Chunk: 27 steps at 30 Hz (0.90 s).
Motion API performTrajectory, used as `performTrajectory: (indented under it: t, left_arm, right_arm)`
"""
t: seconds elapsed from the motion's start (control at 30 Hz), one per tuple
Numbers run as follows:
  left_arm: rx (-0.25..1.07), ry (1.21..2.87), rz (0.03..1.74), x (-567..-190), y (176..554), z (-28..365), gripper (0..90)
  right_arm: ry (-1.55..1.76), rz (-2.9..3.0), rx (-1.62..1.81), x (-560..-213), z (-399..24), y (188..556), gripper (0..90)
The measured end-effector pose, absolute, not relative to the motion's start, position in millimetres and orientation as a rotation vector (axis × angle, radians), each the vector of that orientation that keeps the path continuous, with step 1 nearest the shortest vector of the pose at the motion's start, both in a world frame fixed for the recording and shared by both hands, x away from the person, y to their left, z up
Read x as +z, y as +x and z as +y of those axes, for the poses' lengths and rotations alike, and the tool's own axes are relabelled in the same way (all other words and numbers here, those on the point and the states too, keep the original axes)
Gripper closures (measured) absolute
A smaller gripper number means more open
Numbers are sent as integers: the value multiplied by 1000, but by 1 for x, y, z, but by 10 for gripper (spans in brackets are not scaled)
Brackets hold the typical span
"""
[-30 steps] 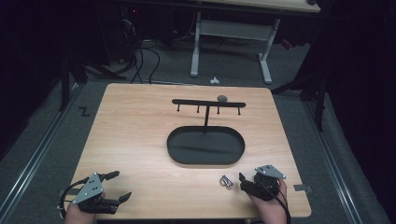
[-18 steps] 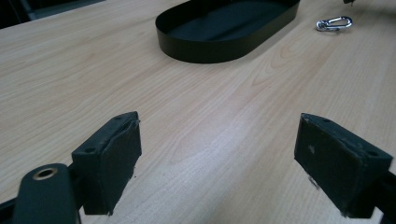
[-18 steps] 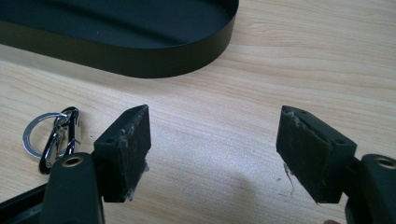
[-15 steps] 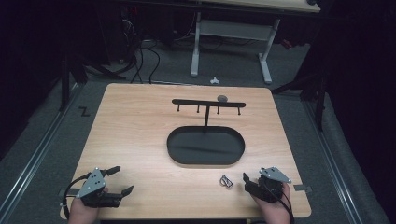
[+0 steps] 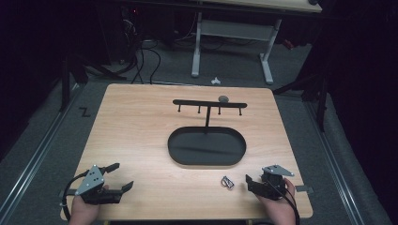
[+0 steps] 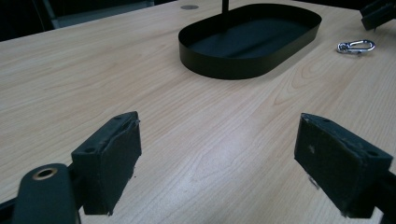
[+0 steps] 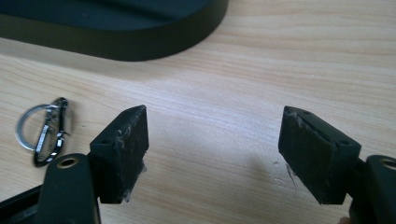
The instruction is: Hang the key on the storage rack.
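Note:
A small silver keyring with a clip [image 5: 227, 182] lies on the wooden table, just in front of the black oval tray [image 5: 170, 147]. My right gripper [image 5: 250, 185] rests low on the table a short way to the right of the keyring, pointing left. Its jaws have just been opening and stand wide with nothing between them. In the right gripper view [image 7: 215, 149] the keyring [image 7: 44, 130] lies left of the left jaw. My left gripper [image 5: 123, 176] is open at the front left corner, also with nothing between its jaws [image 6: 219, 163].
A black post rises from the tray to a crossbar with several hooks [image 5: 209, 103], and a small grey object [image 5: 223, 98] sits on the bar. The left gripper view shows the tray wall [image 6: 224, 70], the keyring [image 6: 356, 46] and the other gripper [image 6: 378, 11] far right.
My right gripper has drawn back a little to the right, away from the keyring. The left gripper has barely shifted.

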<state>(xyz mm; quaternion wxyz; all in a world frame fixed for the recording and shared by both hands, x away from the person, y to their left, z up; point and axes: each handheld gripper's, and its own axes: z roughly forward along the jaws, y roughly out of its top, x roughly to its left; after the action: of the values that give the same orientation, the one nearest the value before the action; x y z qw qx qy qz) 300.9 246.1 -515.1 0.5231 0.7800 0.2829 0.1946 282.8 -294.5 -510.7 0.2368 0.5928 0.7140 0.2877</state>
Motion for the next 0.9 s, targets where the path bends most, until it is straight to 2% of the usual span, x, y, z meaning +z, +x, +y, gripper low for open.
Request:
performTrajectory:
  t: [0.9]
  left_arm:
    - [470,1874,642,-513,306,237,152]
  right_arm:
    - [1624,2330,405,-483,-269,303,255]
